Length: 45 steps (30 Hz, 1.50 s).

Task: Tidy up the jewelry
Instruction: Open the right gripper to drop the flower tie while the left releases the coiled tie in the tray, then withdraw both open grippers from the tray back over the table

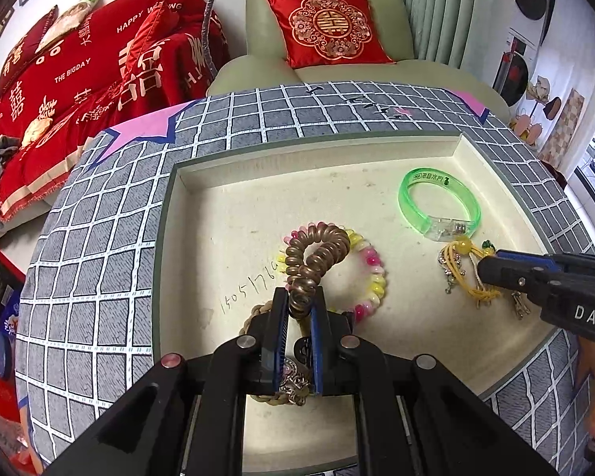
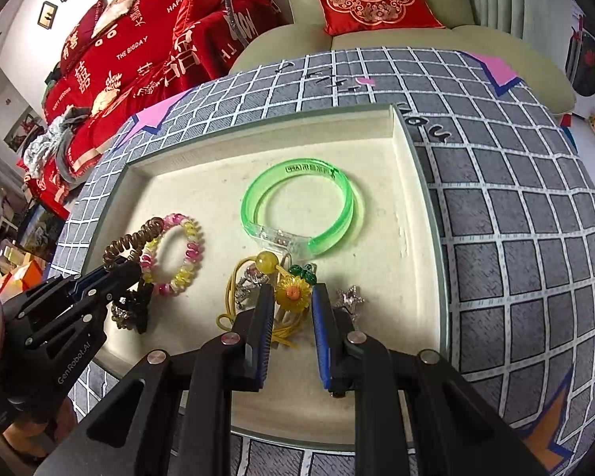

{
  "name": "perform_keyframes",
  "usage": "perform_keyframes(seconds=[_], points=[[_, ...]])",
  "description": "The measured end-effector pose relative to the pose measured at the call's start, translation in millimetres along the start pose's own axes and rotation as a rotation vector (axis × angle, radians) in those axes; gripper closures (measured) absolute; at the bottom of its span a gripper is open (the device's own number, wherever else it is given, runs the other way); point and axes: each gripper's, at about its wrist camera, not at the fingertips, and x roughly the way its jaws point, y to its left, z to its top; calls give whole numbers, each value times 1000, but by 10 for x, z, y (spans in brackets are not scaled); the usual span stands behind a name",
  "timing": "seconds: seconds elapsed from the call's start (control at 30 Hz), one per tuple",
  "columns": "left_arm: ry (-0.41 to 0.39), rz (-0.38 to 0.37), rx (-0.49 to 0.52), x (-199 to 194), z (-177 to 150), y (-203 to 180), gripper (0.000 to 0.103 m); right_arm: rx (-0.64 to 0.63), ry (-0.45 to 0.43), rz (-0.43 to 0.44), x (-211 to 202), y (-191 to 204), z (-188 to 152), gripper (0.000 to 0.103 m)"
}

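Broadly, a grey grid-patterned cloth (image 1: 99, 261) fills both views, with a green armchair (image 1: 329, 20) and its red cushion (image 1: 329, 29) along the top edge and red bedding (image 1: 79, 67) in the upper left. A shallow cream tray (image 1: 226, 198) sits on the cloth at the centre of each frame and holds all the jewelry.

The left gripper (image 1: 300, 309) rises from the bottom centre of its own view, jaws narrow and pinched on the lower end of a brown spiral hair tie (image 1: 311, 258), whose loop lies over a pink-and-yellow beaded bracelet (image 1: 371, 273) at mid-frame. A braided bracelet (image 1: 254, 313) and a silver chain piece (image 1: 293, 384) lie under the jaws.

The right gripper (image 2: 293, 297) comes up from the bottom centre of the right wrist view, jaws moderately apart, with a yellow sunflower charm (image 2: 292, 291) between them; whether they touch it is unclear. The charm belongs to a yellow cord bracelet (image 2: 234, 301) with an amber bead (image 2: 266, 260). A clear green bangle (image 2: 297, 206) lies just above it, toward the tray's upper right. A small silver star (image 2: 349, 297) sits just right of the right finger.
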Motion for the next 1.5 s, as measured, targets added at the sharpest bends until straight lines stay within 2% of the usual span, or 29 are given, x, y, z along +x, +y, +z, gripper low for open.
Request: perform_keyframes(seconds=[0.07,0.1,0.13,0.27,0.33,0.5,0.77,0.83,0.87,0.9,0.93,1.0,1.23,1.5], points=[[0,2,-1,-2,1,-6,83,-1,11,-4,24,-4,-19,75],[0,1,-2,-4,3,-9,83,-1,12,-6,26,-3,-24,64],[0,1,-1,-9,2,-10,83,-1,12,-4,31,12,-13,58],[-6,0,1,-43,5,-23,83,-4,5,10,-13,39,-17,55],[-19,-2,6,-86,2,-32,82,-2,-11,20,-80,44,-16,44],[-61,22,15,-227,2,-44,82,26,-65,64,-287,15,29,31],[-120,20,-33,-488,-23,22,82,78,-136,67,-574,-93,-39,30],[-125,14,-42,-525,-25,22,82,79,-139,62,-614,-104,-81,20],[-128,11,-46,-542,-27,16,81,82,-143,64,-633,-111,-110,20],[-129,13,-48,-557,-30,11,49,85,-145,63,-642,-116,-129,20],[-130,26,-54,-576,-28,8,0,87,-145,63,-652,-118,-149,20],[-169,75,-53,-606,-35,-15,0,93,-149,61,-675,-124,-183,20],[-157,64,-56,-580,-137,-52,0,100,-183,58,-840,-136,-352,18],[-159,121,-91,-862,-652,-20,0,26,-245,-32,-959,5,-784,15]])
